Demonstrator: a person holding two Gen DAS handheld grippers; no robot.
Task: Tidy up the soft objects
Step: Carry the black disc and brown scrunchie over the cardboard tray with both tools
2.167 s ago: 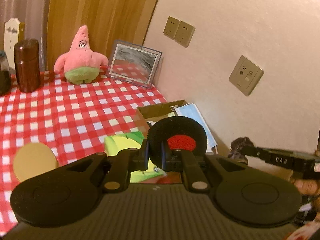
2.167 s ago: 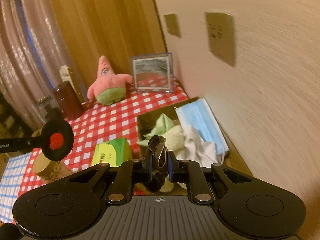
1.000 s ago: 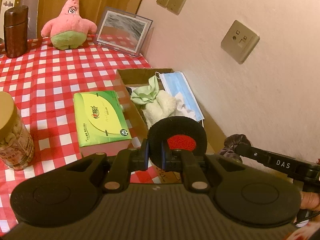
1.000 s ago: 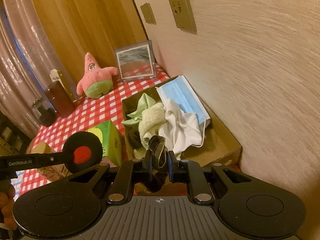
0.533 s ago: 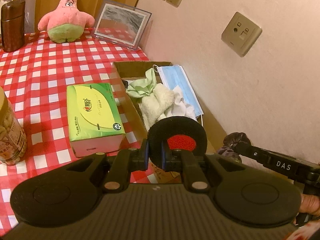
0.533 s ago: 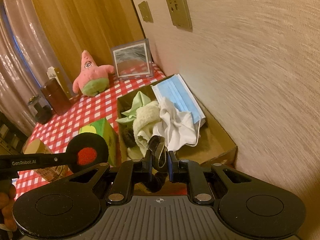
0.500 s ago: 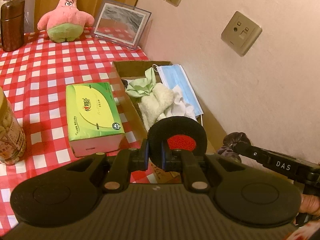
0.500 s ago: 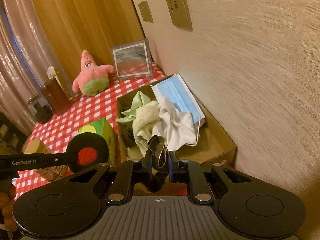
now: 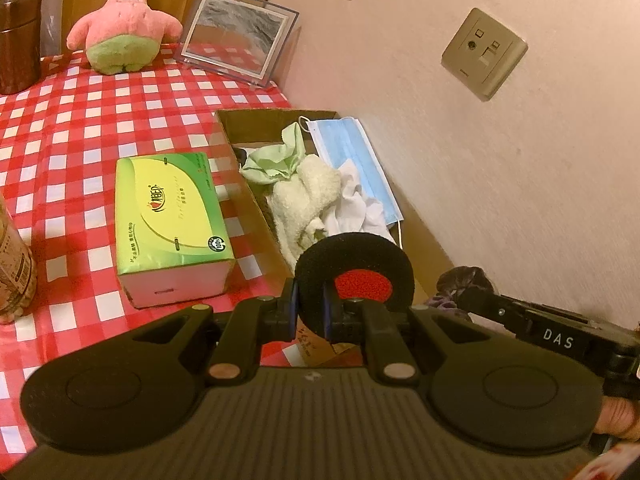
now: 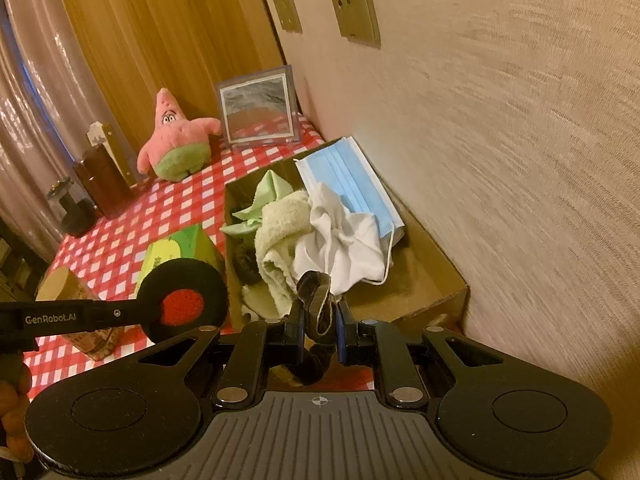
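My left gripper [image 9: 310,312] is shut on a round black sponge pad with a red centre [image 9: 356,276], held above the near end of an open cardboard box [image 9: 240,120]. The pad also shows in the right wrist view [image 10: 182,300]. My right gripper [image 10: 318,330] is shut on a dark scrunchie [image 10: 316,304], held over the box's near end [image 10: 432,300]; the scrunchie also shows in the left wrist view [image 9: 466,282]. In the box lie a green cloth [image 10: 264,196], a cream towel [image 10: 280,228], a white cloth [image 10: 340,240] and a blue face mask [image 10: 348,176].
A green tissue box [image 9: 168,216] lies left of the cardboard box on the red checked tablecloth [image 9: 80,120]. A pink starfish plush [image 9: 124,28], a framed picture [image 9: 236,36] and a brown canister [image 9: 18,40] stand at the back. A jar [image 9: 12,264] is at the left. The wall runs along the right.
Both grippers have moved closer to the box and slightly higher over its near end. Both still hold their objects.
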